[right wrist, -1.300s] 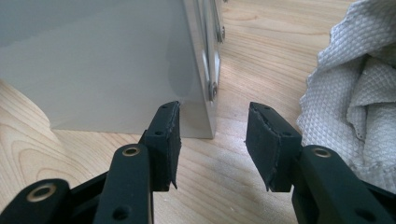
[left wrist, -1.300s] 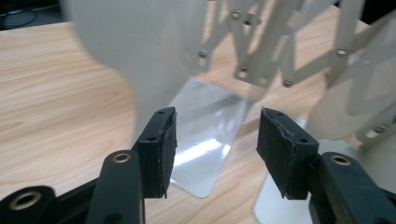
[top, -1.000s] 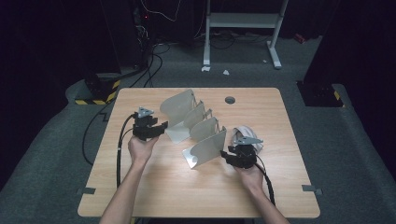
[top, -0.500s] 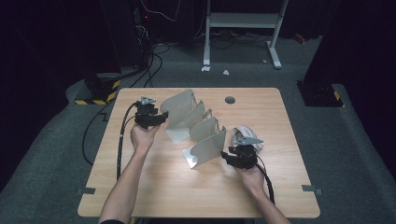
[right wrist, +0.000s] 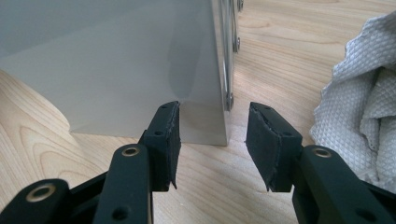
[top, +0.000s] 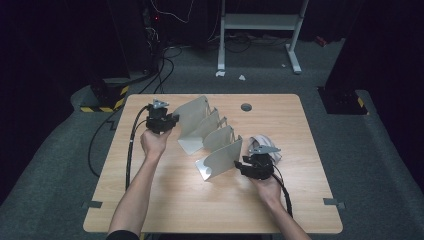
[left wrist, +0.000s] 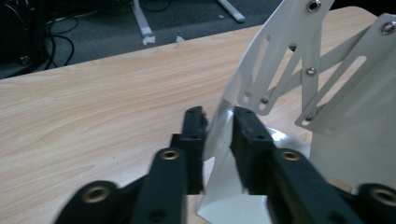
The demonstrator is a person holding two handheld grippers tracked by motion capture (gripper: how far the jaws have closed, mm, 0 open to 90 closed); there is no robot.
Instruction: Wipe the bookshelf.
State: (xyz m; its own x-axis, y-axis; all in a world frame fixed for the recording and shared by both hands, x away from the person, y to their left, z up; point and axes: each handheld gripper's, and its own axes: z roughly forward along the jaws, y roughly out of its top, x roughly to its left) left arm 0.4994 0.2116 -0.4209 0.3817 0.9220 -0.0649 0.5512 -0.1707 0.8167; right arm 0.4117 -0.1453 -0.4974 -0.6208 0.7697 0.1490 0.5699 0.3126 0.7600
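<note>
4 rack plates (top: pixel 200 120); 1 cloth (top: pixel 267 146); 2 tools (top: pixel 170 123).

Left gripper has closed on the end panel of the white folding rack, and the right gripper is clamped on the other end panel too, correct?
Not quite. The left gripper has just been closing on the rack's end panel, but the right gripper is open: the right gripper view shows its jaws astride the near panel's edge, pads apart from it.

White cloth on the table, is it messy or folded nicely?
Messy: the white cloth lies crumpled in a heap by the right tool, beside the white metal rack. Nothing looks spilled or broken.
</note>
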